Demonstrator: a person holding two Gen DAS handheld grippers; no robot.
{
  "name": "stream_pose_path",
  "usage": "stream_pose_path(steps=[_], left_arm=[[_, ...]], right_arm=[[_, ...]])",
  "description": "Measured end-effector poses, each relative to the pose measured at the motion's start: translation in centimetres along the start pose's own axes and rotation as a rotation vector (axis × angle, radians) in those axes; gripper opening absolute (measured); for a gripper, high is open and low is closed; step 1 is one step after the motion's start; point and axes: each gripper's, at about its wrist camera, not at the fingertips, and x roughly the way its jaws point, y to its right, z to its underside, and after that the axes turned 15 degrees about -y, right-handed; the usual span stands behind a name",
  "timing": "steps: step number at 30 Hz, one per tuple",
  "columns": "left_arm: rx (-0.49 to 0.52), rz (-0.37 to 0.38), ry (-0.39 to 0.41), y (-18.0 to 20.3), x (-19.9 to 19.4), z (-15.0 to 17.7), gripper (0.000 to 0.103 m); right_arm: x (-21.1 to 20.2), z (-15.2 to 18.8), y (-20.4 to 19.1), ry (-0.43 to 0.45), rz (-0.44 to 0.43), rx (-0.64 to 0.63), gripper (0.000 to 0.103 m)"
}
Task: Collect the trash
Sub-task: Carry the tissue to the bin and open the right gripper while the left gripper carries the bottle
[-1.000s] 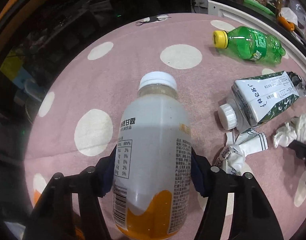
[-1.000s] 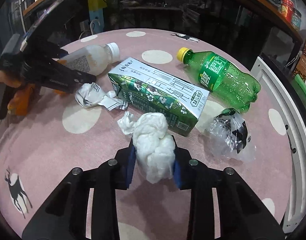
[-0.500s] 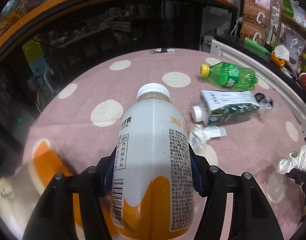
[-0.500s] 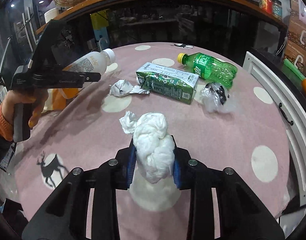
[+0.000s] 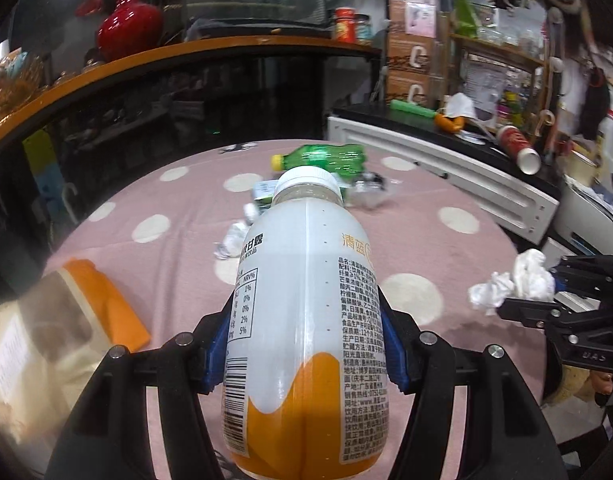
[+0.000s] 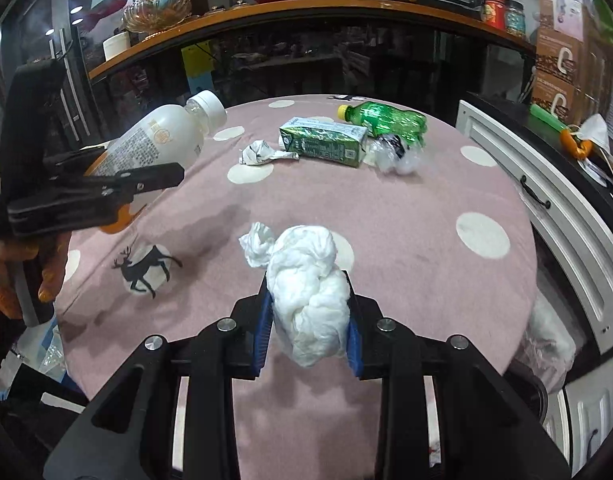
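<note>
The left gripper [image 5: 304, 344] has its fingers clamped on a white bottle [image 5: 306, 320], up over the pink surface [image 6: 406, 216]; the right gripper [image 6: 308, 320] squeezes a white tissue ball [image 6: 310, 292]

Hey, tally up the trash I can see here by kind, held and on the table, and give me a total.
Plastic bottles: 2 (white and orange bottle, green bottle)
Cartons: 1 (green carton)
Tissue wads: 1
Crumpled wrappers: 1
Clear plastic bags: 1
Total: 6
</note>
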Motion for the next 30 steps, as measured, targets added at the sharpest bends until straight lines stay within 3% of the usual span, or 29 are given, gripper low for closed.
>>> stream_pose_path(steps=[11, 19, 30], left_arm=[[0.076, 0.123, 0.019, 7.5, -1.0, 2.3, 0.06], [0.189, 0.194, 0.003, 14.4, -0.1, 2.7, 0.061], [0.304, 0.251, -0.035, 21.3, 1.4, 3.3, 0.061]], right_arm=[[-2.9, 7.2, 4.2, 0.007, 0.051, 0.158, 0.031], [-4.5, 13.1, 10.0, -0.009, 0.129, 0.337, 0.031], [0.0, 19.3, 17.3, -0.152, 0.221, 0.574, 0.032]])
